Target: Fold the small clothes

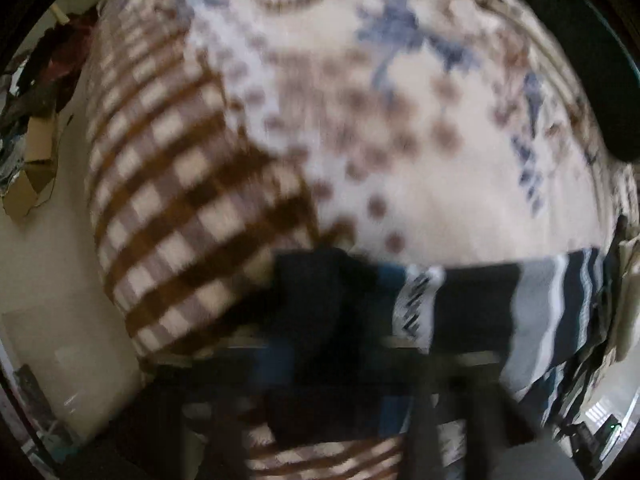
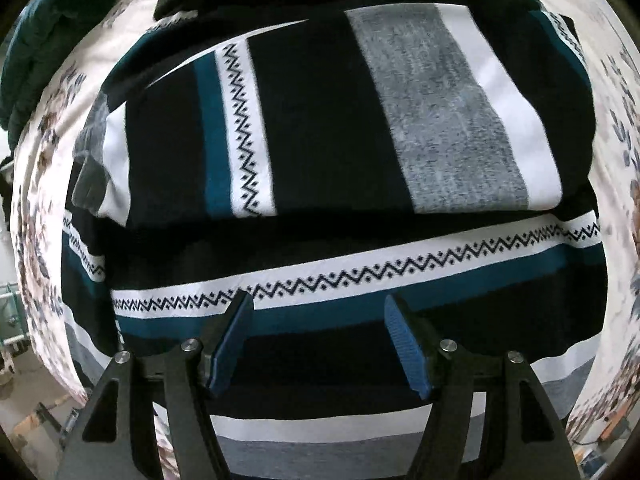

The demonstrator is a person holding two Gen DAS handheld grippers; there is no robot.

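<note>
Striped garment (image 2: 320,128) folded on a patterned bedspread (image 2: 44,184).

Knit-like cloth is seen in black, teal, grey and white bands with zigzag trim, one folded panel laid over another. The right tongs (image 2: 318,308) are held apart, blue ribbed pads just above the garment's near part, nothing clamped. The left tongs (image 1: 360,420) are blurred, closed together; a checked brown fabric (image 1: 172,200) is seen alongside.

Right gripper (image 2: 318,320) agape, left (image 1: 320,320) closed.
</note>
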